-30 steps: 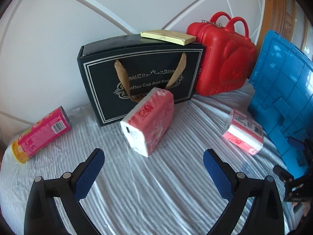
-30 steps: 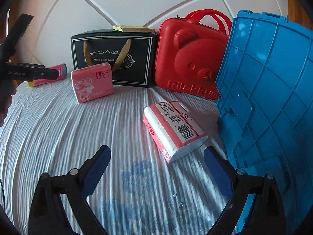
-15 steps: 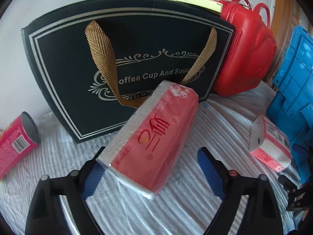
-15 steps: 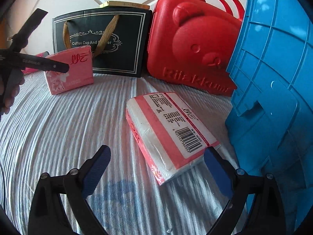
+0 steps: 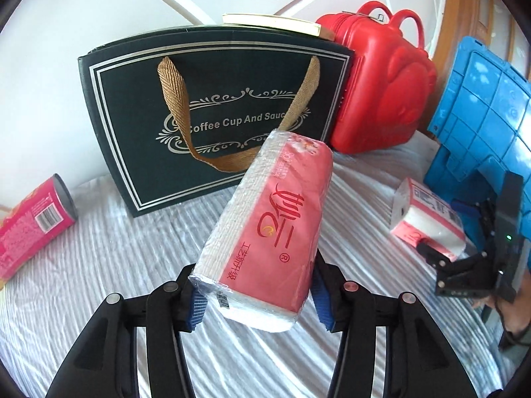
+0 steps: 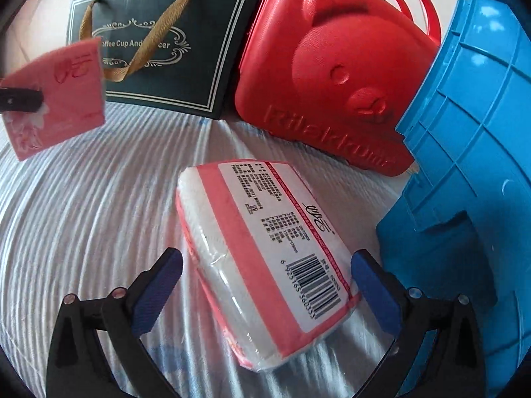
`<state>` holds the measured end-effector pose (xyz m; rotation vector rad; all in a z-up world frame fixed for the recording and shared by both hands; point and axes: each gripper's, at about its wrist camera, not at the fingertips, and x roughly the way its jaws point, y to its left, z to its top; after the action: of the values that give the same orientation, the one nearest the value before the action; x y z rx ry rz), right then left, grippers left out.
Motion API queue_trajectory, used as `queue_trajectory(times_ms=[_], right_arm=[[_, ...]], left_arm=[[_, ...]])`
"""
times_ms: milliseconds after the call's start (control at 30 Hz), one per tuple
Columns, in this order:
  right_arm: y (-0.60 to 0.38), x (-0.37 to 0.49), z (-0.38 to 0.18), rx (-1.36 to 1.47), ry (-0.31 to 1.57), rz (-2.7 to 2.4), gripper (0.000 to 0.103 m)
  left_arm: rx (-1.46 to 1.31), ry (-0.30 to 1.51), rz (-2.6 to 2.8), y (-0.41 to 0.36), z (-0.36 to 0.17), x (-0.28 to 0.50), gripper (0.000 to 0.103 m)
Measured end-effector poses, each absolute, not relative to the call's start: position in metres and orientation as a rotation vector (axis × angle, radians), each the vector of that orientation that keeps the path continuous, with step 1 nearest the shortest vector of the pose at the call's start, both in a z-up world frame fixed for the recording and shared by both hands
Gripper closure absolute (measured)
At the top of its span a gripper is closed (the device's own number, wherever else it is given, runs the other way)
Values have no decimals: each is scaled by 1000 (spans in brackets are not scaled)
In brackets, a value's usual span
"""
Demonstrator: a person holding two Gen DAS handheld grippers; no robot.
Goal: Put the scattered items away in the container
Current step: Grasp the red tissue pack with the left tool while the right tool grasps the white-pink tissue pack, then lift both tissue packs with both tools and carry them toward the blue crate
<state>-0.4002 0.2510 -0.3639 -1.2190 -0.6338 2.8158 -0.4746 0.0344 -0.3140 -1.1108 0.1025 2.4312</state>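
My left gripper [image 5: 257, 285] is closing on a red tissue pack [image 5: 282, 219]; both blue pads press its sides and the pack tilts up off the white bedcover. In the right wrist view this pack [image 6: 63, 96] hangs blurred at the left with a black finger [image 6: 20, 99] on it. A second pink-and-white tissue pack [image 6: 265, 258] lies flat, barcode up, between the wide jaws of my right gripper [image 6: 265, 278], which are still opening; neither pad touches it. The blue crate [image 6: 464, 165] stands close on the right.
A black "Coffee Cup And Saucer" gift box [image 5: 205, 99] and a red bear-faced case [image 5: 381, 83] stand against the wall, a yellow box [image 5: 272, 23] on top. A pink can [image 5: 30, 225] lies at the left. A hand holds the right gripper [image 5: 464, 265].
My left gripper moved in on the red pack and its jaws narrowed onto it, tipping it up. My right gripper came forward and down until the second pack lay between its jaws.
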Motion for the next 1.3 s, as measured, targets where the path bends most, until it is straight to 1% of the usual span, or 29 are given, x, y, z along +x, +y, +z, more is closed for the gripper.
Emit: queue_trajectory(times_ms=[67,200,367,467,533,600,700,833,1033,1200,1300], right_arm=[[251,-406,-366,-1216,-657,2817,0],[252,-418,-366,-1233,-636,2814,0],[251,-426,-372,-1224,-685,2781,0],[254,-429,-371,-1270,-624,2771,0],[254,-427,-368,-1281,-611,2757,6],[255,-423,-362,-1292,-558,2765,16],[255,-409,-352,-1307,-476,2810,25],[246,-381,-340,-1356,-362,2862,29],[220,-331,-310,-1437,-280,2921,29],[208,-292,-258,-1432,-239,2995,29],[209,-269,-226,-1478,-117,3045,29]], left_arm=[[-1108,104,2427,34,-311,-467,52],[-1107,105,2416,29,-307,-456,52],[-1106,83,2418,21,-302,-441,52],[-1104,76,2423,14,-296,-432,52],[-1102,72,2429,10,-291,-426,52],[-1099,61,2434,5,-284,-420,52],[-1103,45,2448,-2,-275,-411,52],[-1111,29,2468,-11,-261,-394,52],[-1128,-10,2493,-25,-235,-363,52],[-1139,-34,2502,-36,-209,-328,52],[-1146,-72,2523,-44,-189,-307,52]])
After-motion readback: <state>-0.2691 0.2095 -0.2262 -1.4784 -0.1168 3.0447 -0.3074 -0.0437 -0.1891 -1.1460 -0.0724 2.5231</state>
